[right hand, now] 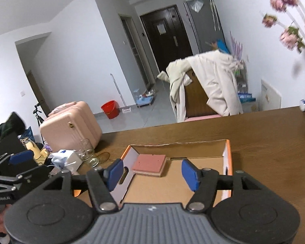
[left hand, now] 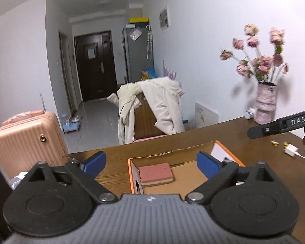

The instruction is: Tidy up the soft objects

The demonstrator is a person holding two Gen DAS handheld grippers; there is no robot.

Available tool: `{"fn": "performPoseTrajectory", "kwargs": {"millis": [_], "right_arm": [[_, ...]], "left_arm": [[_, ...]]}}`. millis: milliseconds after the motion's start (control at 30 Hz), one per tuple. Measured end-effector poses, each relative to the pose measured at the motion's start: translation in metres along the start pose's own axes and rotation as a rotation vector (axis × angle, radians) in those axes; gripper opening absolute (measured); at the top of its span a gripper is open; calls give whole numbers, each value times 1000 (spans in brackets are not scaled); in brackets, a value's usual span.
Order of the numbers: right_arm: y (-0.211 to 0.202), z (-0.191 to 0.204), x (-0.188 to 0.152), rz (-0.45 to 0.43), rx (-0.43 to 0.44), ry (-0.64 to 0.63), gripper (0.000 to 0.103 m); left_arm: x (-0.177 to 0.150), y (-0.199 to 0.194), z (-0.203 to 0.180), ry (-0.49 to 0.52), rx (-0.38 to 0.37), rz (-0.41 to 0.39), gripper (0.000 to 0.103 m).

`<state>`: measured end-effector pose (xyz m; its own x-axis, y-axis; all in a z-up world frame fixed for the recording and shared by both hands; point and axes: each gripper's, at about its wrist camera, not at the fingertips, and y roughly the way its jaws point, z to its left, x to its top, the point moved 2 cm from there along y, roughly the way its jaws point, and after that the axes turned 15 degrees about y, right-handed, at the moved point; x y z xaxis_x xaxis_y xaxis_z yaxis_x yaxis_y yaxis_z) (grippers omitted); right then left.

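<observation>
A pink sponge block lies flat in the left part of a shallow cardboard box with an orange rim, on a brown wooden table. My left gripper hovers above the box's near end, jaws wide open, with nothing between the blue pads. My right gripper also hangs over the box, open and empty, the sponge just beyond its left pad. Each gripper shows at the edge of the other's view: a black finger on the right, blue-padded jaws on the left.
A vase of pink flowers stands at the table's far right, with a white charger and cable near it. A drinking glass and white packets sit at the left edge. Beyond are a coat-draped chair and a pink suitcase.
</observation>
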<state>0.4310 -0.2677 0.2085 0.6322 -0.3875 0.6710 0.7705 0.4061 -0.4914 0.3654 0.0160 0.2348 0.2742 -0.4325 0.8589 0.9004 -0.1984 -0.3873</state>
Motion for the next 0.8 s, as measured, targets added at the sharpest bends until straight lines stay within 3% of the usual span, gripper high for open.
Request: {"fn": "performPoseTrajectory", "kwargs": {"millis": [67, 200, 500, 800], "right_arm": [[-29, -1, -12, -21, 27, -1, 73], [-77, -7, -47, -56, 73, -4, 77], [-153, -14, -154, -217, 42, -191, 87], [-164, -26, -261, -275, -17, -268, 89]], "left_arm": [[-4, -25, -7, -16, -5, -18, 99], [-24, -73, -21, -48, 6, -57, 102], [-108, -140, -67, -89, 62, -108, 103], [-204, -165, -108, -201, 10, -65, 103]]}}
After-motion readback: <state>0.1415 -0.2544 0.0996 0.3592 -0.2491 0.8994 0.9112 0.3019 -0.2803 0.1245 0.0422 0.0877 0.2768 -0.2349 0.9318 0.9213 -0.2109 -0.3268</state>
